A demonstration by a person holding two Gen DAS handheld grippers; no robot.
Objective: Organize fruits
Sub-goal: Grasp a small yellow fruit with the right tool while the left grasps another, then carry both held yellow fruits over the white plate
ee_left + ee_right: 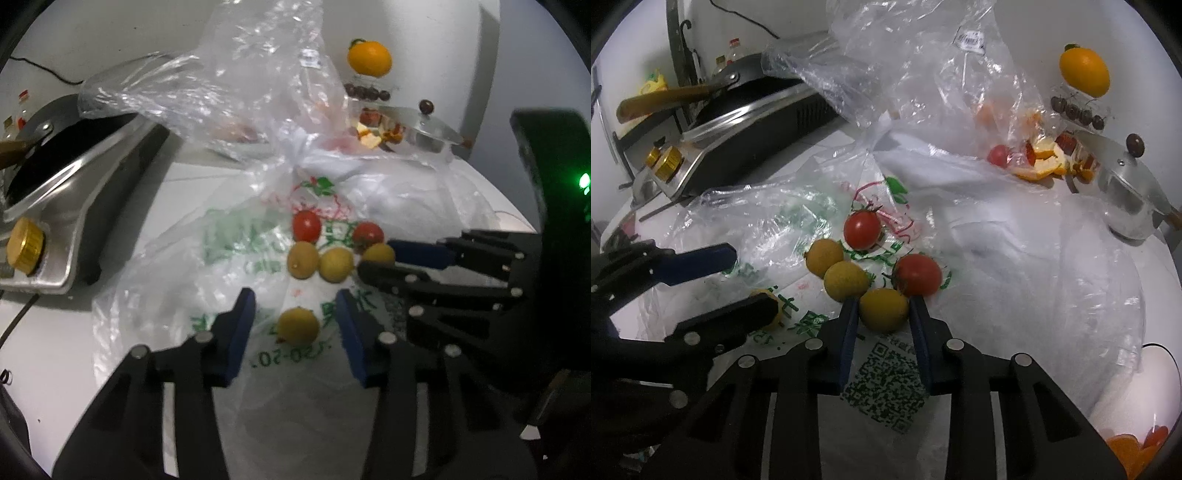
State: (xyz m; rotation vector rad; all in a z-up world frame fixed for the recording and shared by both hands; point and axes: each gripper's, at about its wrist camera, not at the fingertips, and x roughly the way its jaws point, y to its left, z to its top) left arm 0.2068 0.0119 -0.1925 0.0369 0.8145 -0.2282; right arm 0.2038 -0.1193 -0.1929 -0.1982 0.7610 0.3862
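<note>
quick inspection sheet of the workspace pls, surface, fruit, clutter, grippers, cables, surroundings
surface: white counter under a printed plastic bag
job's things: four small yellow fruits, two red tomatoes on the bag
clutter: crumpled clear bag, orange peel, pot lid
grippers: left gripper open around a yellow fruit; right gripper straddling another yellow fruit, contact unclear
cables: black cable on the wall
surroundings: stove with a pan

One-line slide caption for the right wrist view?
Right gripper closing around a yellow fruit on a printed plastic bag, beside red tomatoes.
</note>
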